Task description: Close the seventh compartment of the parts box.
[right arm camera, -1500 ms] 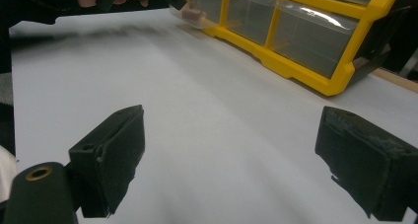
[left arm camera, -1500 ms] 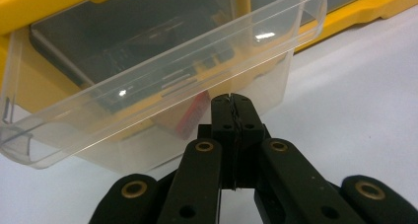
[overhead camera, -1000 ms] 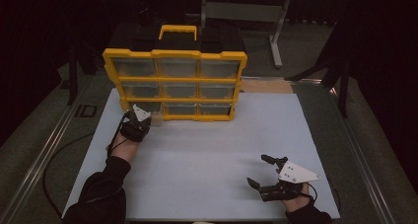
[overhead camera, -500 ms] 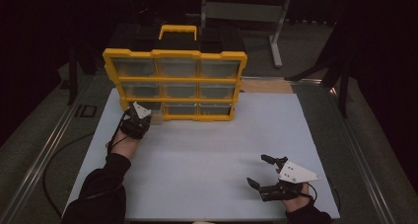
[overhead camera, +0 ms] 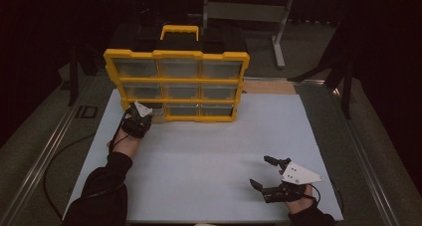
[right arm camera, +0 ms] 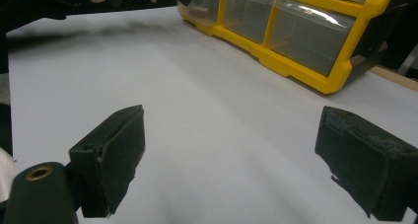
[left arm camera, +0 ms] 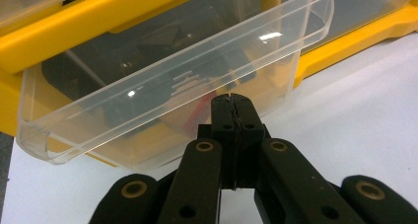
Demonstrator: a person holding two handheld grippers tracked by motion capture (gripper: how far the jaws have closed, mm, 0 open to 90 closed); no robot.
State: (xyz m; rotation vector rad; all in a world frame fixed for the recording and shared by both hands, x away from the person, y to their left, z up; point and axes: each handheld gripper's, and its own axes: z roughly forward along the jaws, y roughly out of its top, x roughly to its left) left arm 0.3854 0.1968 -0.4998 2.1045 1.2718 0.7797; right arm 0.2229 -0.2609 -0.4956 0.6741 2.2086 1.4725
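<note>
1. The left gripper [left arm camera: 231, 103] has its jaws pressed together against the front wall of a clear drawer [left arm camera: 167, 81].
2. The drawer sticks out of the bottom-left slot of the yellow organizer [overhead camera: 176, 84].
3. The right gripper [overhead camera: 268, 175] rests on the white table [overhead camera: 214, 156], jaws spread wide, holding nothing.

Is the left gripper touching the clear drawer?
Touching. In the left gripper view the left gripper has its jaws shut on the front wall of the clear drawer, pulled partway out of the yellow cabinet.

We wear black long sleeves [overhead camera: 102, 186]. Our left black two-jaw gripper [left arm camera: 232, 108] has brass-ringed rivets on its arms; our right black gripper [overhead camera: 263, 173] carries a grey three-cornered plate [overhead camera: 298, 173].
</note>
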